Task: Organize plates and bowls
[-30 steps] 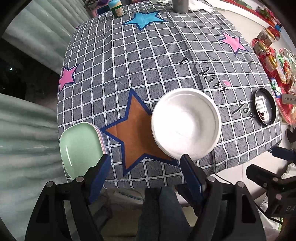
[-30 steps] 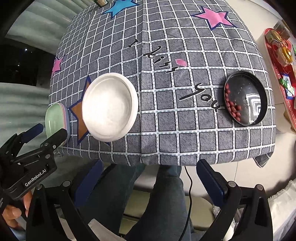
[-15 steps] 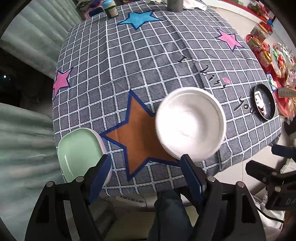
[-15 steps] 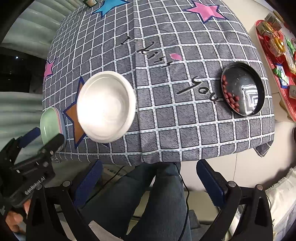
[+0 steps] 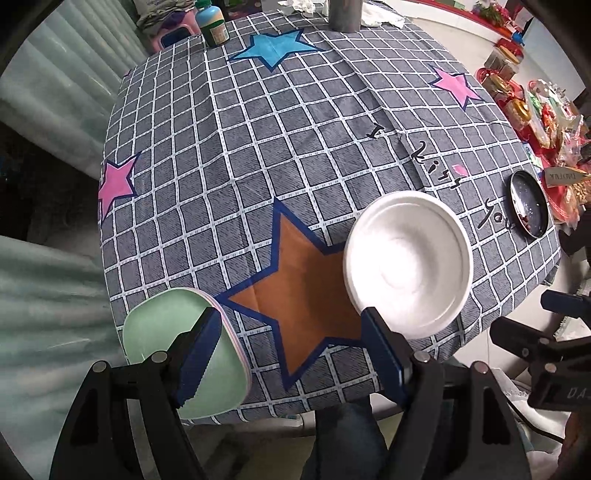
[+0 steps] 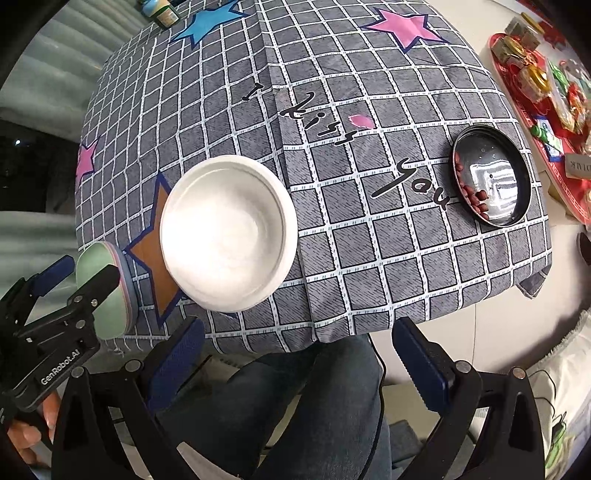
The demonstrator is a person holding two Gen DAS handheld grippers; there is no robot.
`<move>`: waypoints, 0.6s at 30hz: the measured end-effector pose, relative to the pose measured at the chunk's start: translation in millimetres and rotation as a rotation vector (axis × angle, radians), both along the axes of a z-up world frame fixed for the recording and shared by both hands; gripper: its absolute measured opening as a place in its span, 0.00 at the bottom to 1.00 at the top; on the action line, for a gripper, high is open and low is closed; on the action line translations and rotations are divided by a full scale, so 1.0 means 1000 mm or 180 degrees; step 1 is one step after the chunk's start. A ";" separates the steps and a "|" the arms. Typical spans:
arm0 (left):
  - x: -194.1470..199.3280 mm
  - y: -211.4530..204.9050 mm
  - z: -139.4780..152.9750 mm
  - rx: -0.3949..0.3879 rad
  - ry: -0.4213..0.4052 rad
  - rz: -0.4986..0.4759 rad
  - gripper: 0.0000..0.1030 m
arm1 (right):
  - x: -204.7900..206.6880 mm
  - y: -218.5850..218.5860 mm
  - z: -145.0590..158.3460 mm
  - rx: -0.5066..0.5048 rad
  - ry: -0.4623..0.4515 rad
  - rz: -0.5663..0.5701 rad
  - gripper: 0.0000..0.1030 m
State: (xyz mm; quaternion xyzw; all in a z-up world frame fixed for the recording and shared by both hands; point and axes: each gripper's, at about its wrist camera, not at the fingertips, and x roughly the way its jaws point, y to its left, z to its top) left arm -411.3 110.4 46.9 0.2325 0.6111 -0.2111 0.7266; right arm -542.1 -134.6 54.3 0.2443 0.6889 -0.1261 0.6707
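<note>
A white bowl (image 5: 408,267) (image 6: 229,232) sits on the checked tablecloth beside a brown star. A stack of squarish plates, green on top (image 5: 177,350) (image 6: 107,284), lies at the table's near left corner. A dark round plate holding red bits (image 6: 491,175) (image 5: 528,208) rests near the right edge. My left gripper (image 5: 291,343) hangs open above the near edge, one finger over the green plates, the other at the bowl's near rim, with nothing held. My right gripper (image 6: 295,354) is open over the person's lap, off the table.
A green-capped bottle (image 5: 212,24) and a grey cylinder (image 5: 345,14) stand at the far edge. A red tray of packets (image 6: 543,92) lies off to the right. Pale curtains hang on the left. The person's jeans (image 6: 314,406) are under the near edge.
Both grippers have drifted forward over the near table edge and rolled slightly; the bowl and plates now sit closer to the fingers. Nothing was grasped or released.
</note>
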 end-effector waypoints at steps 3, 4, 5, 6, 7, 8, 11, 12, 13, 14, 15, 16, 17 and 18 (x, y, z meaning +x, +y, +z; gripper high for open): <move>0.002 0.007 0.000 -0.0051 0.0016 0.0005 0.78 | 0.002 0.004 0.001 -0.0027 0.0020 -0.0038 0.99; 0.002 0.010 0.000 -0.0073 0.0025 0.0019 0.78 | 0.003 0.005 0.001 -0.0043 0.0026 -0.0039 0.99; 0.003 0.014 -0.001 -0.0088 0.0034 0.0037 0.78 | 0.004 0.006 0.002 -0.0064 0.0033 -0.0029 0.99; 0.003 0.016 -0.002 -0.0094 0.0039 0.0051 0.78 | 0.006 0.010 0.001 -0.0079 0.0043 -0.0005 0.99; 0.004 0.018 -0.003 -0.0101 0.0045 0.0064 0.78 | 0.006 0.012 0.000 -0.0087 0.0052 0.0014 0.99; 0.004 0.021 -0.005 -0.0108 0.0055 0.0080 0.78 | 0.007 0.014 -0.001 -0.0092 0.0067 0.0036 0.99; 0.006 0.029 -0.007 -0.0125 0.0075 0.0144 0.78 | 0.008 0.020 -0.006 -0.0102 0.0118 0.0074 0.99; 0.006 0.031 -0.008 -0.0131 0.0082 0.0162 0.78 | 0.008 0.022 -0.008 -0.0102 0.0137 0.0082 0.99; 0.007 0.033 -0.009 -0.0130 0.0087 0.0174 0.78 | 0.008 0.023 -0.009 -0.0103 0.0147 0.0086 0.99; 0.007 0.034 -0.009 -0.0130 0.0091 0.0183 0.78 | 0.009 0.024 -0.010 -0.0109 0.0159 0.0093 0.99; 0.007 0.035 -0.008 -0.0135 0.0090 0.0191 0.78 | 0.009 0.025 -0.010 -0.0115 0.0167 0.0098 0.99; 0.007 0.037 -0.008 -0.0141 0.0086 0.0205 0.78 | 0.010 0.025 -0.010 -0.0121 0.0173 0.0102 0.99; 0.007 0.037 -0.008 -0.0145 0.0086 0.0222 0.78 | 0.011 0.025 -0.010 -0.0137 0.0178 0.0116 0.99; 0.007 0.038 -0.008 -0.0153 0.0096 0.0248 0.78 | 0.012 0.026 -0.010 -0.0150 0.0182 0.0133 0.99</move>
